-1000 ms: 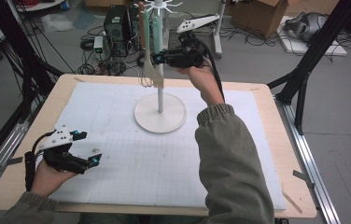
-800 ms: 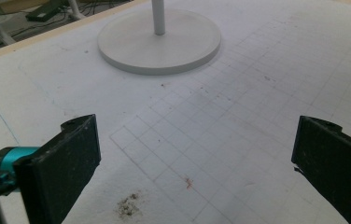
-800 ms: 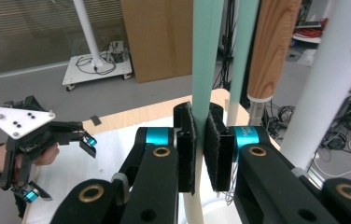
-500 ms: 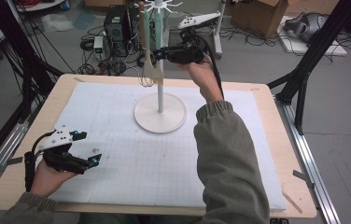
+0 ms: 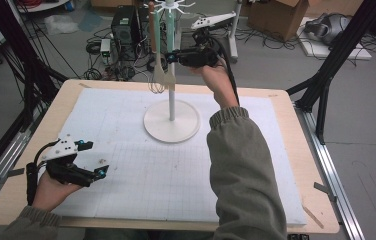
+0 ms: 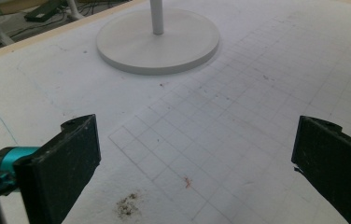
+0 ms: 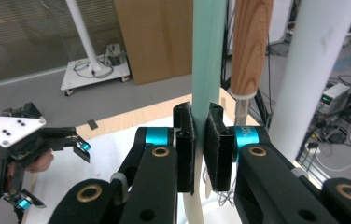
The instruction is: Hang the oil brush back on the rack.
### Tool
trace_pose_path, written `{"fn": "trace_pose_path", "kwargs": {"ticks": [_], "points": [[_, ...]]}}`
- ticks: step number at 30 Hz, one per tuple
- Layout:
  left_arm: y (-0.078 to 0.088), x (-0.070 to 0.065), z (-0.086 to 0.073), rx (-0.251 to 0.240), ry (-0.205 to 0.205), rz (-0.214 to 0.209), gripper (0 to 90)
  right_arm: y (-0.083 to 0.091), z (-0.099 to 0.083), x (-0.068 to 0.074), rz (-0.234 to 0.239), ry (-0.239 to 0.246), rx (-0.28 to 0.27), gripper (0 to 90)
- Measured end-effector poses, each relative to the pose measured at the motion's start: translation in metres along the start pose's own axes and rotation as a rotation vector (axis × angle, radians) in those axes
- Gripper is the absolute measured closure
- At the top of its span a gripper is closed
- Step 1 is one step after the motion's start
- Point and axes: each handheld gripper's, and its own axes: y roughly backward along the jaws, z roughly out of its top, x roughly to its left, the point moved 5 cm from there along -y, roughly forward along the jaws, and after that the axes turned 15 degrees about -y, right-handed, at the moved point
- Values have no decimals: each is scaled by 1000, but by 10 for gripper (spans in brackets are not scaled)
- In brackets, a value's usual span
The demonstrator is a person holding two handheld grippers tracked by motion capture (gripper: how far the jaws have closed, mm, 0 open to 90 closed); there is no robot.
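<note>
- High view, left: the left gripper is resting low over the white gridded mat, jaws standing wide apart with nothing between them; the left gripper view is confirming bare mat between its pads.
- Centre: the white stand is carrying hanging utensils, among them a wooden-handled whisk and a mint-green utensil.
- Right: the right gripper is reaching in level; in the right gripper view its jaws are clamping together on the mint-green utensil's handle, just beside the whisk's handle and the stand's pole.
- Risk, judged: pulling sideways rather than lifting is likely to snag the hook, knock the whisk swinging, or tip the stand; a slim handle may also be slipping between the pads.
</note>
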Motion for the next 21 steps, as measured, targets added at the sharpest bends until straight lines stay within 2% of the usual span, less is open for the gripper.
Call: {"fn": "trace_pose_path", "kwargs": {"ticks": [7,15,21], "points": [[1,0,0,3,-4,2,17,-2,-1,1,-13,1,-6,825],[2,0,-1,9,-7,2,17,6,-5,-1,-59,1,-28,695],[1,-1,0,10,-7,1,17,17,-9,0,-96,-6,-41,546]]}}
